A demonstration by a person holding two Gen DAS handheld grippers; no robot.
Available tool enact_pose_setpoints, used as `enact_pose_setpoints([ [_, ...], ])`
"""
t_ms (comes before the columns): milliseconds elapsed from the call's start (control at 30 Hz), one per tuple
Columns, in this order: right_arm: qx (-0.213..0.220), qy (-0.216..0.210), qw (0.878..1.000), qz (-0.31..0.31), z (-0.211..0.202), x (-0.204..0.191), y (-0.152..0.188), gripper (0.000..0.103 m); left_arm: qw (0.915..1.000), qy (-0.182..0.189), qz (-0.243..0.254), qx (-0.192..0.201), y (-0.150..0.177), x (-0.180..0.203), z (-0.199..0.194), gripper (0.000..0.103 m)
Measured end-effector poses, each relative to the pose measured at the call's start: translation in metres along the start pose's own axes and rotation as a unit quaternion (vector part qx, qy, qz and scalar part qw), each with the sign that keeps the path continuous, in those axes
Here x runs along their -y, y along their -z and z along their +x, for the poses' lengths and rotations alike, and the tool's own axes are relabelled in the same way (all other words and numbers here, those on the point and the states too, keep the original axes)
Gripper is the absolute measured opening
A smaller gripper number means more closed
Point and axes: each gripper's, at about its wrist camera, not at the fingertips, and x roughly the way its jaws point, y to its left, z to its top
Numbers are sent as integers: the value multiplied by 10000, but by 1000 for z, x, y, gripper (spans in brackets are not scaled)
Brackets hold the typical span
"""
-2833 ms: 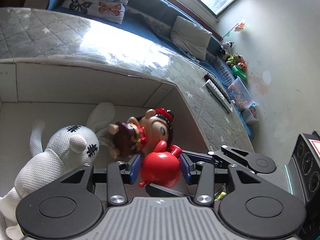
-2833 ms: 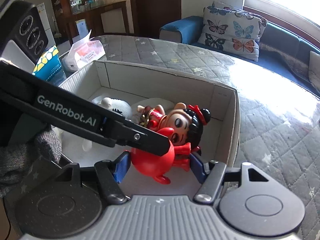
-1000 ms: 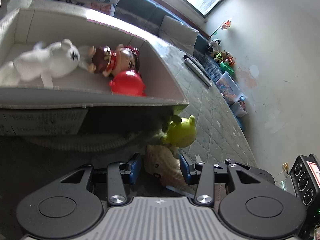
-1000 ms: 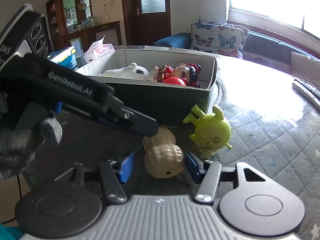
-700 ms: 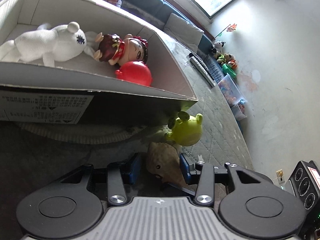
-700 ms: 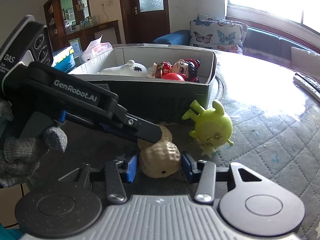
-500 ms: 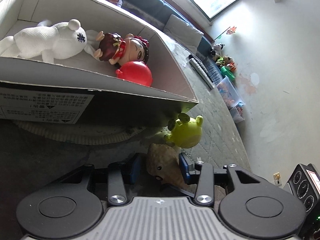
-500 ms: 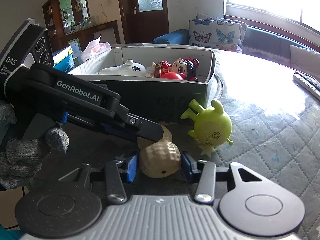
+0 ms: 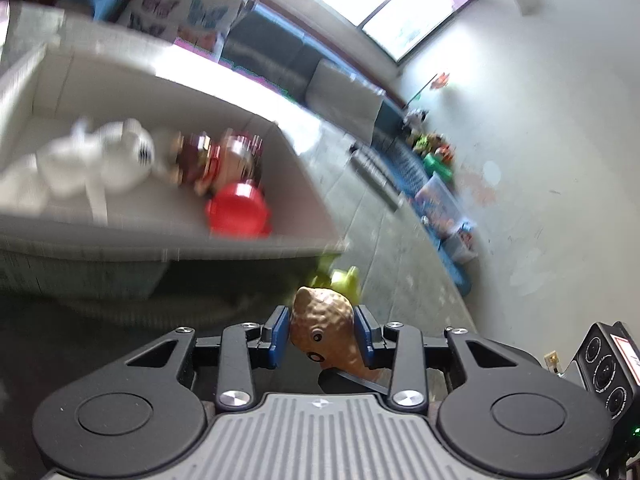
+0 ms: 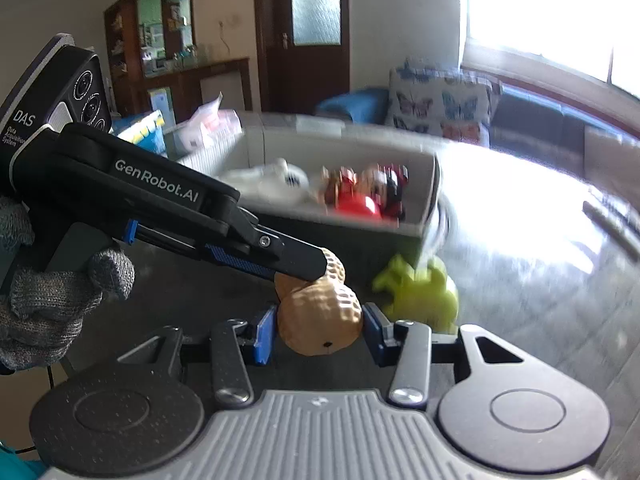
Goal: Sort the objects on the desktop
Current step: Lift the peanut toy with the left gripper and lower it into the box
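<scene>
A tan peanut-shaped toy [image 9: 326, 330] is held by both grippers, one at each end. My left gripper [image 9: 321, 336] is shut on one lobe, my right gripper [image 10: 320, 328] on the other lobe [image 10: 320, 322]. The toy is lifted off the quilted table, in front of the grey cardboard box [image 9: 224, 240]. Inside the box lie a white plush [image 9: 92, 164], a doll [image 9: 224, 160] and a red round toy [image 9: 238, 216]. A green alien toy [image 10: 420, 292] lies on the table just outside the box corner. Both views are motion-blurred.
The left gripper's body [image 10: 160, 196] and gloved hand [image 10: 56, 300] cross the right wrist view. A remote [image 10: 612, 220] lies on the table at right. Tissue packs [image 10: 208, 128] stand beyond the box. A sofa with cushions runs behind.
Both grippers have closed on the peanut toy and raised it off the table, with the views now looking more down into the box.
</scene>
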Motion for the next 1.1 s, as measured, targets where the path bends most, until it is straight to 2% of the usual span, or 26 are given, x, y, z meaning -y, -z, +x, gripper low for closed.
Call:
enact_pose_setpoints([
  [233,363,-58,9988,-311,13,-4,-45,45,9985,-157,172,501,-39,4,-25,38],
  [400,345,-180,9986,-365,41,-4,-73,45,9973,-338,73,646,-70,-15,-24,39],
  [567,121,-345,9990,-274,84,-1,-91,45,9968,-551,-164,546,-96,-46,-9,39],
  [767,-290,-533,9982,18,126,10,-100,45,9960,-769,-298,343,-108,-75,14,39],
  [900,-528,-529,9972,25,145,13,-100,45,9954,-885,-274,251,-110,-82,25,39],
  [1100,-742,-438,9963,-50,159,11,-97,45,9945,-1030,25,199,-106,-79,33,39],
])
